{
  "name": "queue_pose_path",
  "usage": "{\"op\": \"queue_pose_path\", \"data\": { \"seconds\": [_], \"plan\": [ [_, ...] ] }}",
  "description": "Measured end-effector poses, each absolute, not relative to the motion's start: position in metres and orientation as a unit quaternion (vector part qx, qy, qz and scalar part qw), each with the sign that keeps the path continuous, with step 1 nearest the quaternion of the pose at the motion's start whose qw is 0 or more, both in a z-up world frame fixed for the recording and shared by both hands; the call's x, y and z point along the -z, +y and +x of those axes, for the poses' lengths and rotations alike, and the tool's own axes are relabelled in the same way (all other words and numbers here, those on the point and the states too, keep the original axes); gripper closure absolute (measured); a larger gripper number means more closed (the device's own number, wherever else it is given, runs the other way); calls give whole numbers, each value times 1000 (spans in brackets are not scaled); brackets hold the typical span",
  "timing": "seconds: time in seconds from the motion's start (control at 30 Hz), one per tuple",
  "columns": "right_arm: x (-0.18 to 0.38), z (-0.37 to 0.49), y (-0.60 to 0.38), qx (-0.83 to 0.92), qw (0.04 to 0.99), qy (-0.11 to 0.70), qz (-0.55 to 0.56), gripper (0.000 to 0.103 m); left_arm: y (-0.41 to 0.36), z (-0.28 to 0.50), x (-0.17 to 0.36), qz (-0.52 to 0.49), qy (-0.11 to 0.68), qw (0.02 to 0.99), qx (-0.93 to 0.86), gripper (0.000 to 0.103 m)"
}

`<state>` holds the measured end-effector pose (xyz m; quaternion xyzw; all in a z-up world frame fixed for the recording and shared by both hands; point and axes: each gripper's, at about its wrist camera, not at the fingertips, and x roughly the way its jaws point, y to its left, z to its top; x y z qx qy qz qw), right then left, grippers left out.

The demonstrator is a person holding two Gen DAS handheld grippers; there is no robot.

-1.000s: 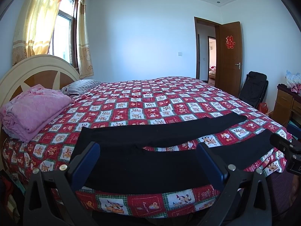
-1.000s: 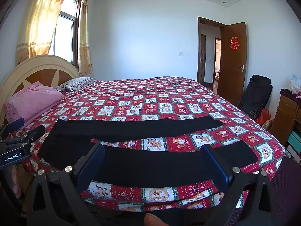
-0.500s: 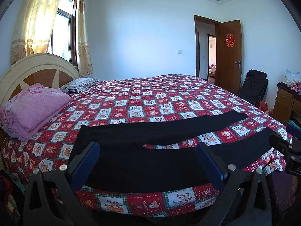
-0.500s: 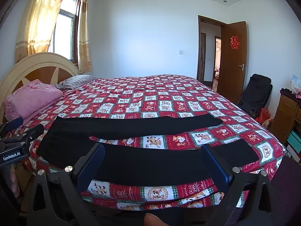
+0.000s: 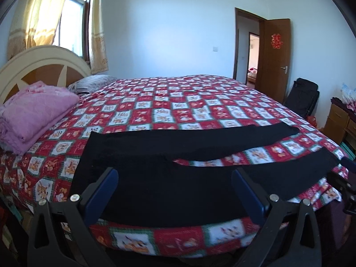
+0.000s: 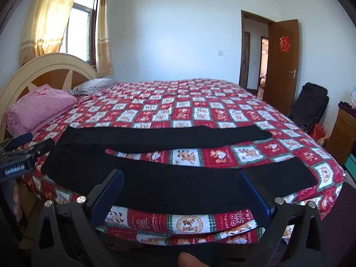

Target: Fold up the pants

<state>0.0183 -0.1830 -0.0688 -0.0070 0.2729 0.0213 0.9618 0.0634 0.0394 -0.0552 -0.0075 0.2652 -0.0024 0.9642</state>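
Observation:
Black pants (image 5: 142,155) (image 6: 169,184) lie flat across the near side of the bed, waist to the left, both legs spread apart and running right. My left gripper (image 5: 174,191) hovers open over the waist and near leg, nothing between its blue pads. Over the middle of the near leg my right gripper (image 6: 180,192) stands open and empty too. The left gripper shows at the left edge of the right wrist view, and the right gripper's tip at the right edge of the left wrist view.
The bed wears a red patterned quilt (image 5: 189,104). A folded pink blanket (image 5: 33,113) and a striped pillow (image 5: 93,82) lie by the headboard. An open wooden door (image 6: 282,66), a black folding chair (image 6: 311,109) and a wooden dresser (image 6: 342,129) stand to the right.
Both grippers have crept slightly closer to the bed and lower toward the pants. The pants have not moved and both grippers stay open.

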Motion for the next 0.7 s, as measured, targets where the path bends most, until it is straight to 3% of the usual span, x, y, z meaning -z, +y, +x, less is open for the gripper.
{"op": "queue_pose_path", "data": {
  "seconds": [0.33, 0.5, 0.7],
  "plan": [
    [113, 76, -227, -4, 944, 327, 30, 3, 176, 185, 91, -3, 323, 940, -107, 0],
    [114, 109, -246, -9, 938, 346, 34, 33, 208, 236, 105, 8, 348, 931, -113, 1],
    [115, 150, -269, 8, 932, 363, 21, 37, 237, 291, 134, -33, 393, 914, -93, 18]
  ]
}}
